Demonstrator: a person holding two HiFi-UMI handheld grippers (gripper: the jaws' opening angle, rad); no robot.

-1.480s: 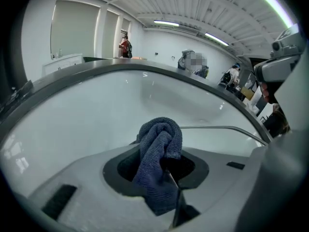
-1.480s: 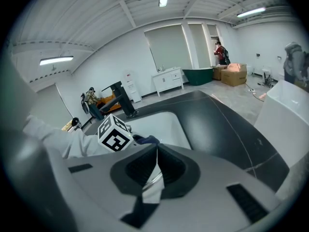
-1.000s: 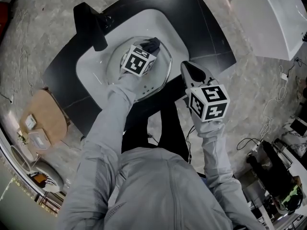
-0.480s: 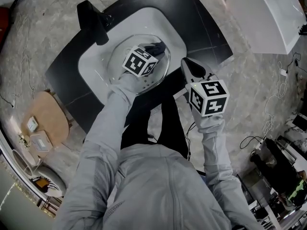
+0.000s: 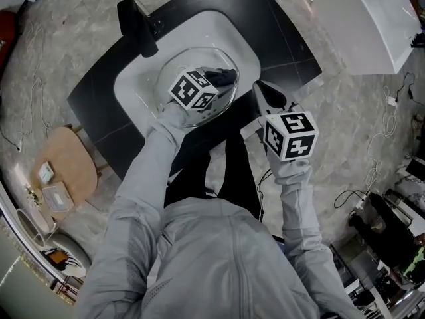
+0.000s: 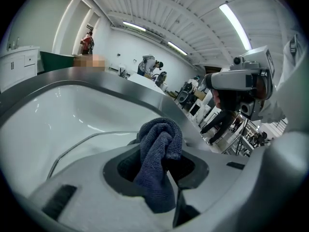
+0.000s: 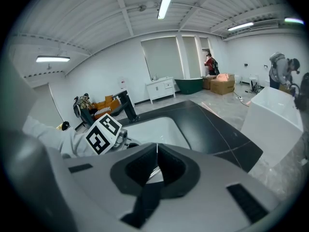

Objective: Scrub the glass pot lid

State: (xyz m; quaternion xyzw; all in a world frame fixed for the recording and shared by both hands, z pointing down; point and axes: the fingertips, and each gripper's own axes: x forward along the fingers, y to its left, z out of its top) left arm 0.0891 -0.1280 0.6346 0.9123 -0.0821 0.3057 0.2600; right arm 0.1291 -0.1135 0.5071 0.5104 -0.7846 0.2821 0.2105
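Observation:
The glass pot lid (image 5: pixel 170 77) lies in the white sink (image 5: pixel 219 26), its steel rim (image 6: pixel 79 142) curving past the jaws in the left gripper view. My left gripper (image 5: pixel 214 85) reaches over the lid and is shut on a dark blue cloth (image 5: pixel 224 76), which bunches up between the jaws (image 6: pixel 159 163). My right gripper (image 5: pixel 265 96) hovers over the black counter just right of the sink, jaws shut with nothing in them (image 7: pixel 156 151). From the right gripper view, the left gripper's marker cube (image 7: pixel 104 133) shows above the basin.
A black faucet (image 5: pixel 137 24) stands at the sink's far left corner. The sink is set in a black counter (image 5: pixel 282 42) on a grey stone floor. A white cabinet (image 5: pixel 372 18) is at the far right, a round wooden stool (image 5: pixel 63 161) at the left. Cables lie around.
The left gripper has slid with the cloth over the lid, toward its near right side. The right gripper has hardly moved.

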